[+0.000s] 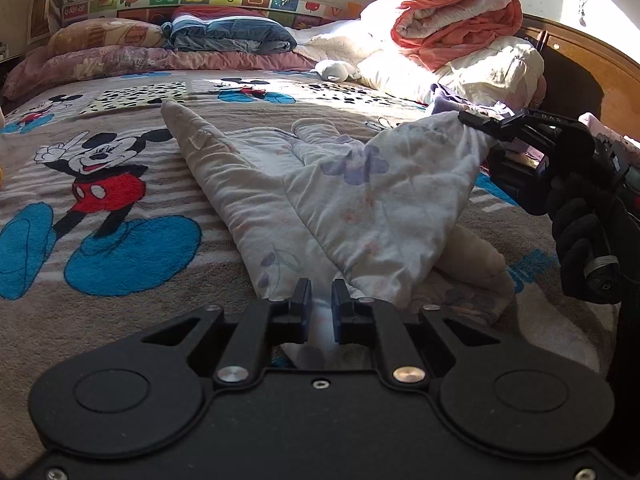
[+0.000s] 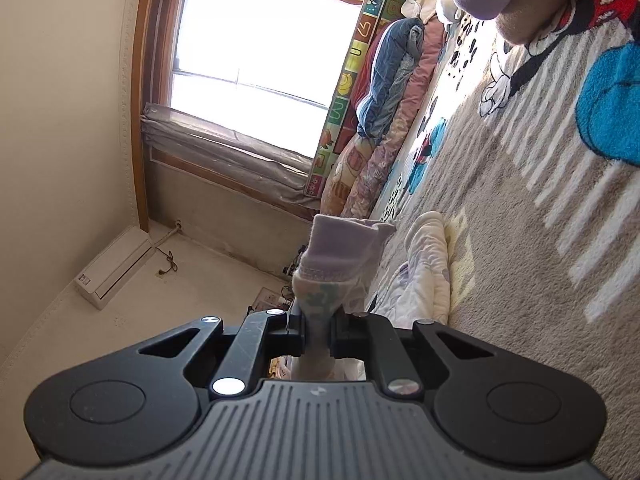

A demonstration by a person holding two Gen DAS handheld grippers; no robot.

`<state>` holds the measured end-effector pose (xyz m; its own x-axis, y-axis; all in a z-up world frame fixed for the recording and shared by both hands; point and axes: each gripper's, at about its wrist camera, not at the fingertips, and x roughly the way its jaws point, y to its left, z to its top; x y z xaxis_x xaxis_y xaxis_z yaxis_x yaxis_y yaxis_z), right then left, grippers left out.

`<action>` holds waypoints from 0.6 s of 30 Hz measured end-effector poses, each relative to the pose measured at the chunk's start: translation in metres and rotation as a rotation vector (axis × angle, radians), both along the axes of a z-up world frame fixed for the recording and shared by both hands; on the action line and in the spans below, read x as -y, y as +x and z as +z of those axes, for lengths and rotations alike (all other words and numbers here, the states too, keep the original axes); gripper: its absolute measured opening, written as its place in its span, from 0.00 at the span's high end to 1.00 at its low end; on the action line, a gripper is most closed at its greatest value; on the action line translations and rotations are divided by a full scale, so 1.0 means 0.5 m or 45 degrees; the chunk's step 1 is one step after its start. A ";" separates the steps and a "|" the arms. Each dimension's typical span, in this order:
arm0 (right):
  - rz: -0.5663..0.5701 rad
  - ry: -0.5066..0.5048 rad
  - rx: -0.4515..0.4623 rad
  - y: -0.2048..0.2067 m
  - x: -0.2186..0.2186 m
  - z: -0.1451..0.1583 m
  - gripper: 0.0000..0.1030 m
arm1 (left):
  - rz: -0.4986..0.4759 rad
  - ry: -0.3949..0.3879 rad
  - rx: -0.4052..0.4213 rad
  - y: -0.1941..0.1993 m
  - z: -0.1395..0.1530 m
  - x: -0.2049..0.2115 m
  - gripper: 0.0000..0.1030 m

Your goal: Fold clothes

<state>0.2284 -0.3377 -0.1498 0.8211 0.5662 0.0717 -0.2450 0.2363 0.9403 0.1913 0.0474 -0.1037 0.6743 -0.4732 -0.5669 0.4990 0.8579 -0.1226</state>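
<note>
A white quilted child's garment [image 1: 320,200] with pale purple flowers lies spread on the bed. My left gripper [image 1: 321,300] is shut on its near edge, cloth bunched between the fingers. My right gripper [image 1: 472,122] is shut on a lifted corner at the right, pulling the cloth up off the bed. In the right wrist view, tilted sideways, my right gripper [image 2: 318,320] pinches a purple-cuffed end of the garment [image 2: 340,264]; the rest of it [image 2: 420,272] lies on the blanket beyond.
The bed carries a grey Mickey Mouse blanket [image 1: 100,184]. Pillows and folded bedding [image 1: 224,36] line the far side. A rolled orange and white quilt [image 1: 452,28] sits at the back right by a wooden headboard [image 1: 580,64]. A window [image 2: 256,56] is beyond.
</note>
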 end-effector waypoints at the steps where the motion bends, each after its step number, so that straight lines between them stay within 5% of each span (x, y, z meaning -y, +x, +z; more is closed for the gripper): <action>1: -0.003 0.001 -0.017 0.001 0.000 -0.006 0.88 | -0.004 0.016 -0.010 0.002 -0.005 -0.001 0.92; 8: 0.028 -0.011 -0.025 -0.003 -0.013 -0.006 0.88 | 0.137 -0.143 0.040 0.012 0.046 -0.067 0.92; 12: 0.036 -0.022 -0.018 -0.005 -0.018 -0.002 0.88 | 0.121 -0.192 0.052 0.038 0.053 -0.050 0.92; 18: 0.038 -0.021 -0.025 -0.011 -0.015 -0.002 0.88 | 0.018 0.108 -0.018 0.053 0.007 0.017 0.92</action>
